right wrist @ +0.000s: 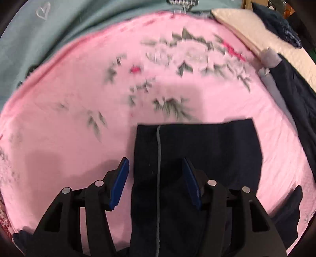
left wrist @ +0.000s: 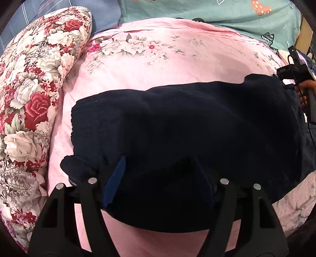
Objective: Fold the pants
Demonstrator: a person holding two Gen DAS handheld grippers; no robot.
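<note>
Two downward-looking fisheye views over a bed, one from each handheld gripper.

Left wrist view: nearest the camera, the left gripper point(left wrist: 160, 178) has its two black arms spread wide apart. One blue pad point(left wrist: 115, 181) shows on the left side; the other side is lost against dark cloth. The jaws stand apart over the near edge of the pants, and whether the pads touch the cloth cannot be told. The dark navy pants point(left wrist: 187, 126) lie across the middle of the pink floral bedsheet point(left wrist: 167, 65), bunched and rumpled, running from left of centre to the right edge. To the left, a cushion point(left wrist: 33, 89) printed with red and white roses lies along the sheet's edge. At the far right, a hand point(left wrist: 303, 93) holds the other gripper's black body just beside the far end of the pants. Beyond the pink sheet lies a teal patterned blanket point(left wrist: 227, 13), with a blue-grey cloth in the far left corner.

Right wrist view, partly blurred: nearest, the right gripper point(right wrist: 157, 181) has its blue pads apart, straddling a flat end of the pants point(right wrist: 197, 150), which has a thin grey line running along it. The pads do not press the cloth. Past that end, the pink sheet point(right wrist: 79, 98) with grey-green leaf print stretches out. At the far right lie a dark garment point(right wrist: 294, 94) and a cream quilted cloth point(right wrist: 256, 27). The teal blanket point(right wrist: 79, 21) fills the far top left.
</note>
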